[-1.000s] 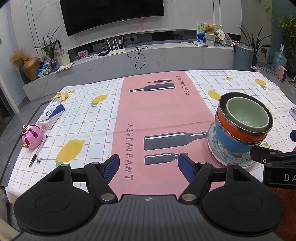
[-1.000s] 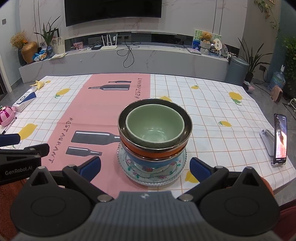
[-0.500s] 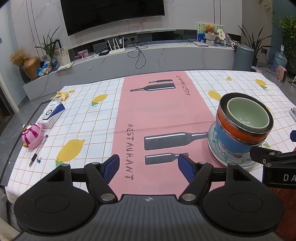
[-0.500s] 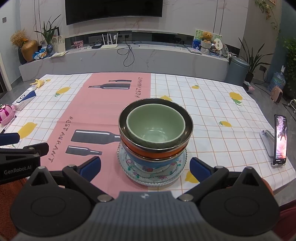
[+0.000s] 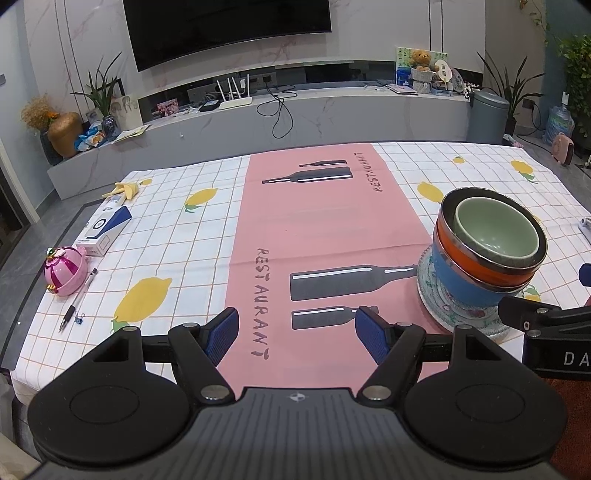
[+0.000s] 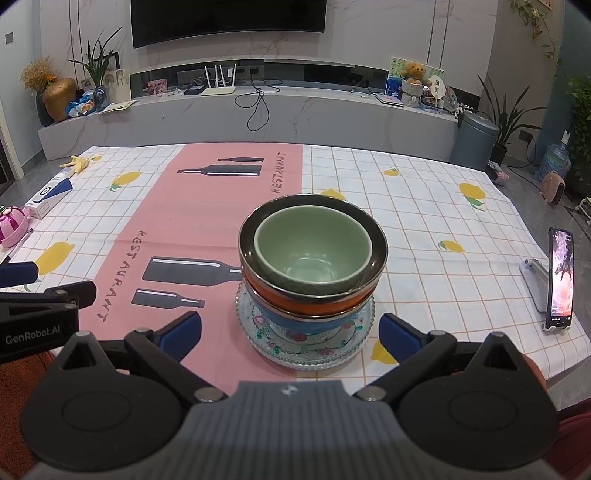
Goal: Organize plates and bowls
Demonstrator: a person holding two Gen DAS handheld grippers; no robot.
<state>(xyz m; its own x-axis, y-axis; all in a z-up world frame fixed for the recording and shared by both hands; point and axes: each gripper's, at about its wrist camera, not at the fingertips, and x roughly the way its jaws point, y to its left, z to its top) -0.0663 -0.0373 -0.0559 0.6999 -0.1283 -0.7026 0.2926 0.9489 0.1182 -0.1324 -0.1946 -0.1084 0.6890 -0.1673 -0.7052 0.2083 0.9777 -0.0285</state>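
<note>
My right gripper (image 6: 290, 330) jaws spread near the plate (image 6: 354, 341), green bowl (image 6: 312, 251) nested on top, my left gripper (image 5: 297, 328) jaws spread over the tablecloth (image 5: 325, 221)

Both my wrist cams are sharp, no motion blur. Even, dim-ish indoor light from overhead; soft short shadows under the bowl stack (image 6: 312, 266). Faint glare on the TV (image 6: 229, 18) and the steel bowl rim. Strong fisheye bend, with dark vignetting in the corners.
</note>
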